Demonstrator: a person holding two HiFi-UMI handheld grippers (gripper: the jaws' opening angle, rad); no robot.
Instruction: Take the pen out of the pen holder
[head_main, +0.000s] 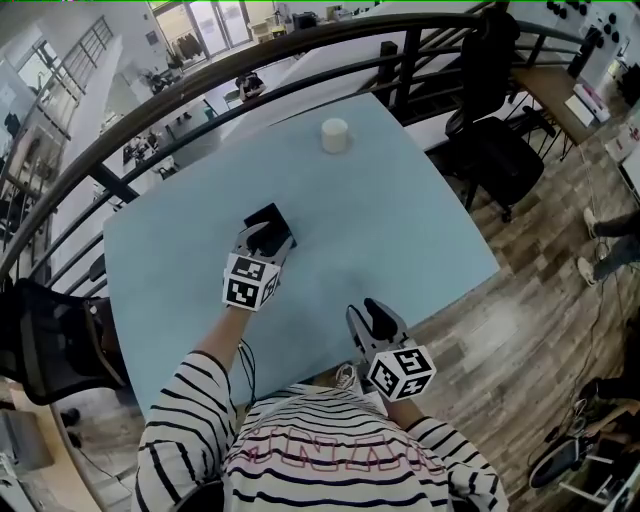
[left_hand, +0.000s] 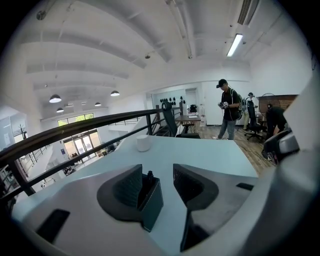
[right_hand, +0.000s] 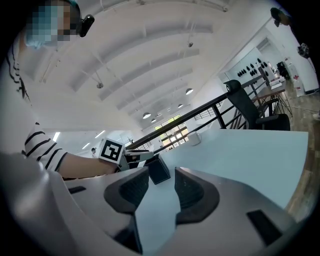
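Note:
A dark square pen holder stands on the pale blue table. My left gripper reaches over its near side. In the left gripper view the holder sits between the open jaws, close against the left one and apart from the right one. A dark pen tip pokes up from it. My right gripper hovers near the table's front edge, open, with nothing between its jaws. In the right gripper view the holder lies ahead, with the left gripper's marker cube beside it.
A white cup stands at the table's far side. A dark railing runs behind the table. Black office chairs stand to the right, another at the left. People stand far off on the wooden floor.

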